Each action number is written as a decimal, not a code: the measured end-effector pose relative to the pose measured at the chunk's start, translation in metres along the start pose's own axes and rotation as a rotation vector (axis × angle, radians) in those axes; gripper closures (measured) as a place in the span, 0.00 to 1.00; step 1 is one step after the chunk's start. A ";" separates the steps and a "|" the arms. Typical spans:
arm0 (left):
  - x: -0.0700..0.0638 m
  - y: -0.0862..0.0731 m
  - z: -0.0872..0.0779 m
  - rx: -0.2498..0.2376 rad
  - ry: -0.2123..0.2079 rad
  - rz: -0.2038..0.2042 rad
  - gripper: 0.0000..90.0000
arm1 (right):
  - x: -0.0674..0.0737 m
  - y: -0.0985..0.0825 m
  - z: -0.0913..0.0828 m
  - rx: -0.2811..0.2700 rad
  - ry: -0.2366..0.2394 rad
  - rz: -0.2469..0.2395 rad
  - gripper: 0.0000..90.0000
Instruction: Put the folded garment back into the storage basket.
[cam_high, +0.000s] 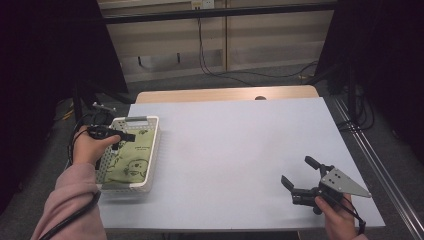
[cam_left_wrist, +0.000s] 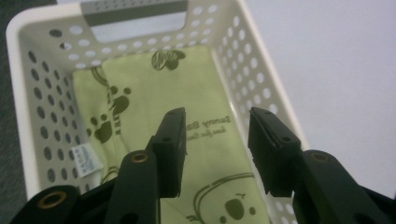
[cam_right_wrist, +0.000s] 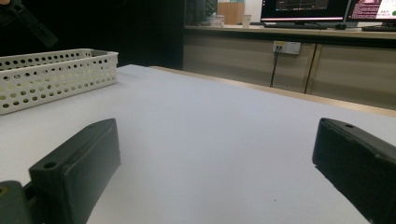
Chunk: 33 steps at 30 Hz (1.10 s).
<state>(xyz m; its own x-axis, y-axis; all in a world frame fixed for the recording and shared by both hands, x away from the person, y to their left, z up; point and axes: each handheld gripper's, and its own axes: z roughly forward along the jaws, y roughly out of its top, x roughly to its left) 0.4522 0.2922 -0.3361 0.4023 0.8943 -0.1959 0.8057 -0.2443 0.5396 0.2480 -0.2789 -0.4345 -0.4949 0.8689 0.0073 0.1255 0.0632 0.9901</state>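
Soft, light green cloth (cam_left_wrist: 205, 154) lying flat in the basket (cam_left_wrist: 275, 93), mid-frame; left claw (cam_left_wrist: 215, 149) partly open, empty; pinch a fold

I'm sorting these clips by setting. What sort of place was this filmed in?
Probably an indoor lab or office set up for recording. A plain table stands between dark curtains, cables run down to the floor, and lit computer monitors sit on a counter behind.

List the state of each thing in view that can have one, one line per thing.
Basket: upright at the table's left edge, holding the cloth.
Green cloth: lying flat on the basket floor, nothing gripping it.
Left gripper: above the cloth, jaws apart, empty.
Right gripper: jaws wide open, empty.
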 end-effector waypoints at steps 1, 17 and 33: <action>-0.001 -0.002 0.000 -0.015 -0.020 -0.009 0.60 | 0.000 0.000 0.000 0.000 0.001 0.000 0.01; -0.023 -0.034 -0.001 -0.177 -0.119 0.064 0.37 | 0.001 0.000 0.000 0.005 0.000 -0.001 0.01; -0.042 -0.061 -0.001 -0.277 -0.178 0.074 0.28 | 0.002 0.000 0.000 0.003 0.004 0.004 0.01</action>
<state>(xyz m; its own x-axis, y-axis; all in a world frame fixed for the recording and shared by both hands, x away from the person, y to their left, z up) 0.3853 0.2695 -0.3603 0.5448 0.7924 -0.2745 0.6324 -0.1732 0.7550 0.2474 -0.2774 -0.4347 -0.4978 0.8672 0.0115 0.1298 0.0613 0.9896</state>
